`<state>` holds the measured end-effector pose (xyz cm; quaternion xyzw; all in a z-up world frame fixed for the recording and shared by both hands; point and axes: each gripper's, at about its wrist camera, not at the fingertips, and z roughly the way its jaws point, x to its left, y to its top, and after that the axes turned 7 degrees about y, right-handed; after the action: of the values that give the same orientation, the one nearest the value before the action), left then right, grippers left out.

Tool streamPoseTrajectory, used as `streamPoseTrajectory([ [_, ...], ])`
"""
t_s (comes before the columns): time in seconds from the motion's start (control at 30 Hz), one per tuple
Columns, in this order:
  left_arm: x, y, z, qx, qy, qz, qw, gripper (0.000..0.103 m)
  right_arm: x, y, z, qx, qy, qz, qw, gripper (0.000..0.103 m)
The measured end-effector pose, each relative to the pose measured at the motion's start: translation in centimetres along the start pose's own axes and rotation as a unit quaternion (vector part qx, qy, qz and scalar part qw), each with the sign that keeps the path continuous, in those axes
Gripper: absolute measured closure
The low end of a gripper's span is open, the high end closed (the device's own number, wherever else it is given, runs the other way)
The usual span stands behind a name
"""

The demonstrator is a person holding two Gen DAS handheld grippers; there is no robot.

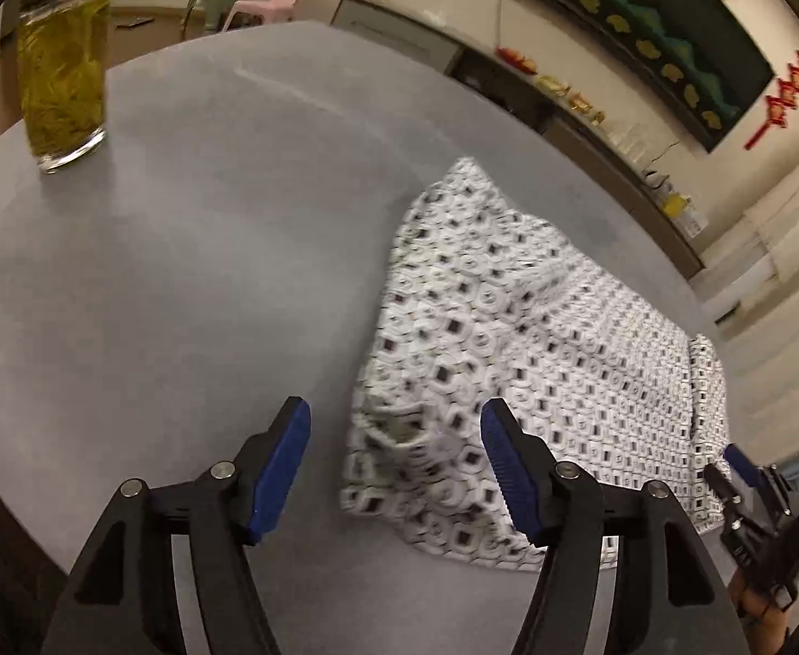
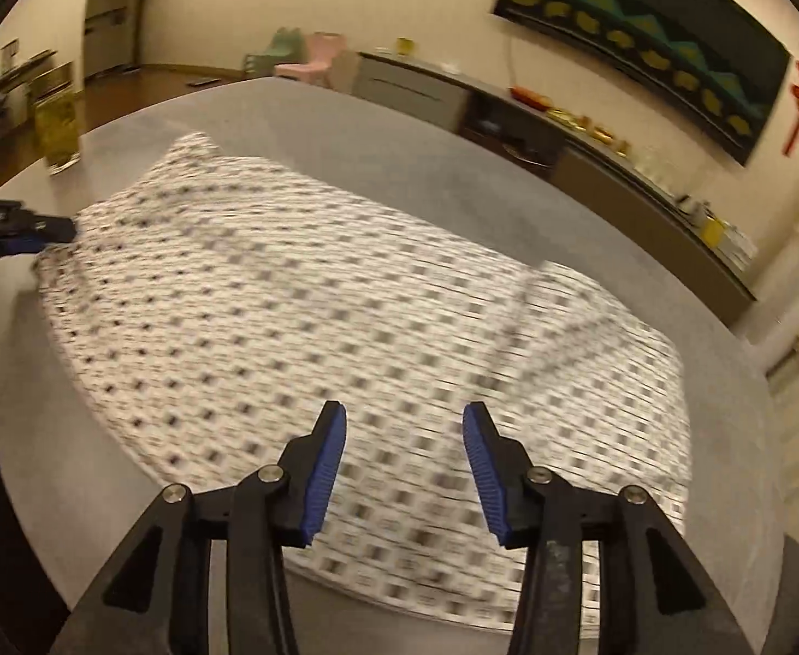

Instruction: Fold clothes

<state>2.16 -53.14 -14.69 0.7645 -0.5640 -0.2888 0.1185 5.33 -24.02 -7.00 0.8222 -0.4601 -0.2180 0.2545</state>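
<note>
A white garment with a small dark square print (image 2: 317, 316) lay rumpled on the round grey worktop (image 1: 181, 273). The left claw (image 1: 394, 436) and right claw (image 2: 404, 436) both hung spread and empty above it. At upper left stood a glass tumbler (image 1: 63, 82), seemingly of green tea.

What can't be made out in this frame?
- Patterned garment: motion blur in the right wrist view hides its folds.
- Garment's right end: left wrist view, cut off behind the right gripper.
- Glass: top cropped by the left wrist view's edge.

Left gripper (image 1: 395, 426) and right gripper (image 2: 403, 428), black angular linkage arms, silver pivot screws, ribbed blue pads (image 1: 284, 469) on jaws
</note>
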Motion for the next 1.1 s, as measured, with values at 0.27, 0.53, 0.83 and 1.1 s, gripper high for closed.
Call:
streamPoseTrajectory([
  [0.27, -2.6, -0.5, -1.6, -0.064, -0.002, 0.005, 0.9979, 0.092, 0.5, 4.9, 8.7, 0.055, 0.048, 0.05, 0.996, 0.056],
  [0.53, -7.3, -1.1, -2.2, -0.099, -0.008, 0.063, 0.993, 0.094, -3.1, 4.5, 12.7, 0.079, 0.133, 0.132, 0.979, 0.05],
  [0.83, -9.3, -4.8, -1.3, -0.121, 0.003, 0.099, 0.9877, 0.095, 9.7, 12.0, 15.6, 0.094, 0.218, -0.049, 0.97, 0.029],
  [1.1, -6.4, -4.8, -1.6, -0.114, -0.004, 0.051, 0.9922, 0.091, 14.0, 13.1, 23.4, 0.135, 0.143, -0.122, 0.973, 0.029],
])
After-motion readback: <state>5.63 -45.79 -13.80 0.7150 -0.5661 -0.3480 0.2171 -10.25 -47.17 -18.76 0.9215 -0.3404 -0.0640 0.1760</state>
